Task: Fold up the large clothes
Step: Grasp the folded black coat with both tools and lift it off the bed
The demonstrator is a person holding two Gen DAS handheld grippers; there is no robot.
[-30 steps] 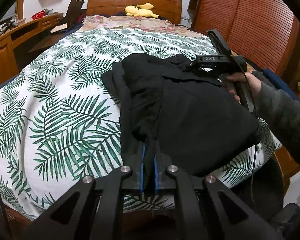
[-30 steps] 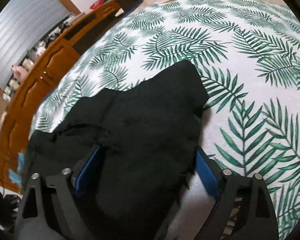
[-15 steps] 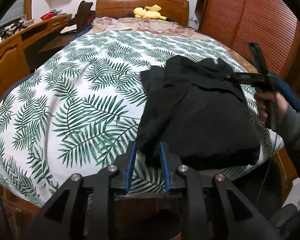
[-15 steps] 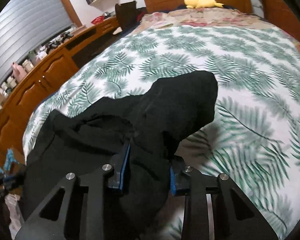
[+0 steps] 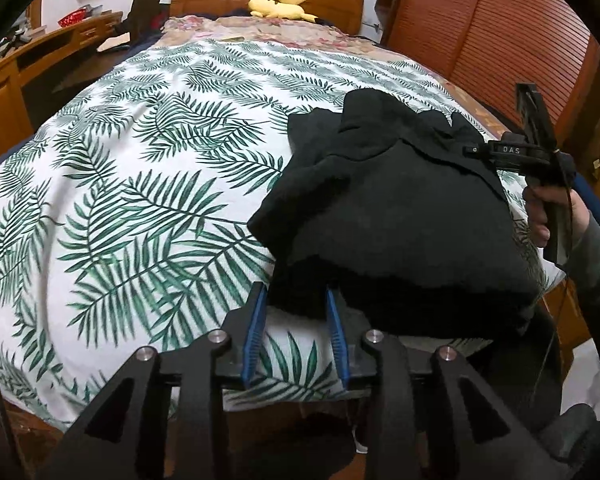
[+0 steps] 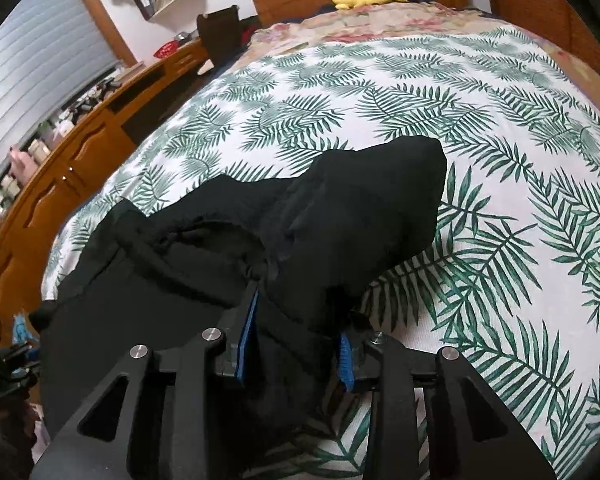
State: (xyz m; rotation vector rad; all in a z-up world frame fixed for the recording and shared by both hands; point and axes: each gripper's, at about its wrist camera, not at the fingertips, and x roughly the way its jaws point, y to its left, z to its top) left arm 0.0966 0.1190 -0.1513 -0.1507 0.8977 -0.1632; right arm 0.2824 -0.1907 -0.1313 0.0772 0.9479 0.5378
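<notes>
I have the black garment [image 5: 400, 216] bunched at the near right part of the bed [image 5: 140, 184], its lower edge draped over the mattress edge. My left gripper [image 5: 296, 332] has just been opening; its 2 blue pads now stand apart with a fold of the hem between them, and I see no squeeze on it, so I read that side as released. My right gripper [image 6: 296, 344] is clenched on a thick gathered wad of the same cloth near the hood-like lump. I judge the fabric soft, limp and fairly heavy, apt to sag and slide. Corners and seam edges look the best places to hold, 1 in each gripper, since bulk in the middle only drags.
</notes>
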